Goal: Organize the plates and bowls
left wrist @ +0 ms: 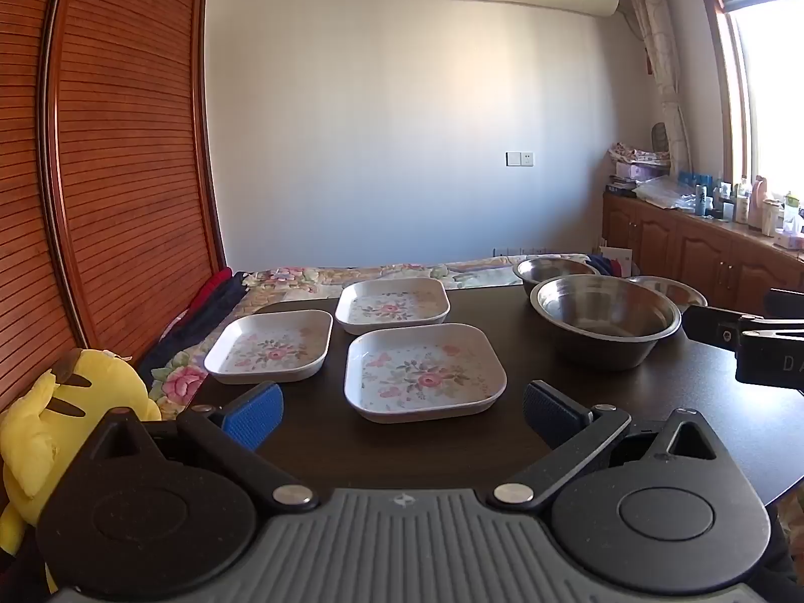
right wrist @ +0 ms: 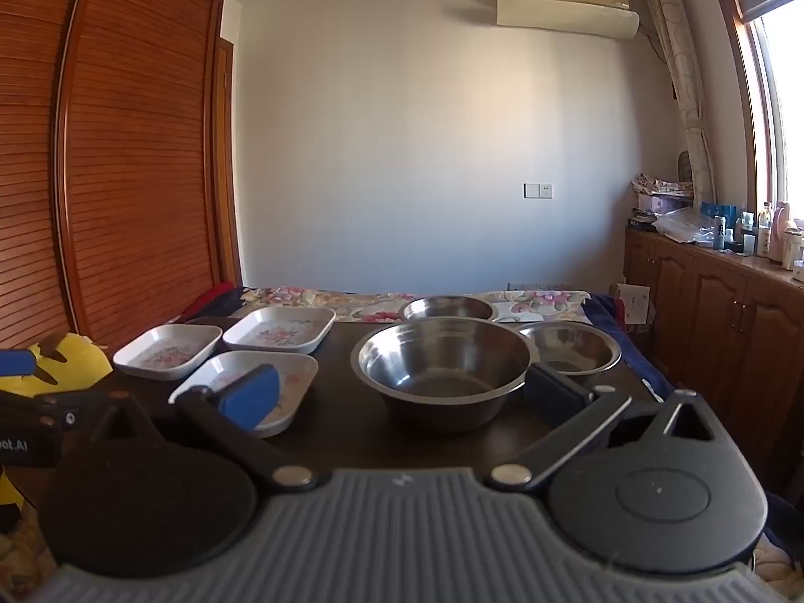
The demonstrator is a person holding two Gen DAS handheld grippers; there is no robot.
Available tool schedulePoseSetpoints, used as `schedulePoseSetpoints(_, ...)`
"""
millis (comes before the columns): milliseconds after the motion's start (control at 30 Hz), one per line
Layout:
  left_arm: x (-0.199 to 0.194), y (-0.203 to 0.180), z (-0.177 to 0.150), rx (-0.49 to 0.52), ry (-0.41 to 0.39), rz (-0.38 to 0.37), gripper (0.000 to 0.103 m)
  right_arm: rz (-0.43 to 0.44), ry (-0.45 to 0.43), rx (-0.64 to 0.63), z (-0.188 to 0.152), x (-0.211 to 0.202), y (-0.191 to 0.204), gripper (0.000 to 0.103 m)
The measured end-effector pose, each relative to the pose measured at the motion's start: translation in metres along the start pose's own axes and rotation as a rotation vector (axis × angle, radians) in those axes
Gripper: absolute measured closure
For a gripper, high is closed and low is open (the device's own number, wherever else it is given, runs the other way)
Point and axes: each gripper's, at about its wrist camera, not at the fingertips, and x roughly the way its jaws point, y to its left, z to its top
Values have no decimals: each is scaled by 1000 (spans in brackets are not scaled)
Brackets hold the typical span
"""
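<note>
Item: I am holding my left gripper (left wrist: 399, 414) and right gripper (right wrist: 402, 394) wide open, empty; the big steel bowl (right wrist: 442, 367) ahead is risking a slip off smooth pads.

Daylight from overexposed window (left wrist: 774, 95) at right edge, blown white in both views. Pale rear wall (right wrist: 417, 151) evenly lit, slightly bluish low down. Dark glossy tabletop (left wrist: 653, 402) carries soft reflections; large stainless steel bowl (right wrist: 442, 367) shows glints. Strong fisheye bending on brown slatted wardrobe doors (left wrist: 115, 161). Near gripper bodies soft, right-wrist view slightly blurrier.
</note>
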Motion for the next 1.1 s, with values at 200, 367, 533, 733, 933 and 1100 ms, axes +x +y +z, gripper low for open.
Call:
schedulePoseSetpoints(200,0,0,0,-2,-3,0,0,-5,3,-5,1,-2,0,0)
schedulePoseSetpoints(367,2,0,2,0,-2,-1,0,-4,4,-5,1,0,-2,0)
schedulePoseSetpoints(533,1,4,4,0,-3,-2,0,-8,5,-7,0,0,-1,0)
schedulePoseSetpoints(733,1,4,4,1,-4,-1,0,-9,0,-7,-1,0,-1,0)
schedulePoseSetpoints(933,-1,2,3,1,-4,-1,0,-9,0,-8,-1,-1,-2,0)
schedulePoseSetpoints(1100,-1,2,3,2,-5,-2,0,-9,-1,-9,-1,-2,-2,0)
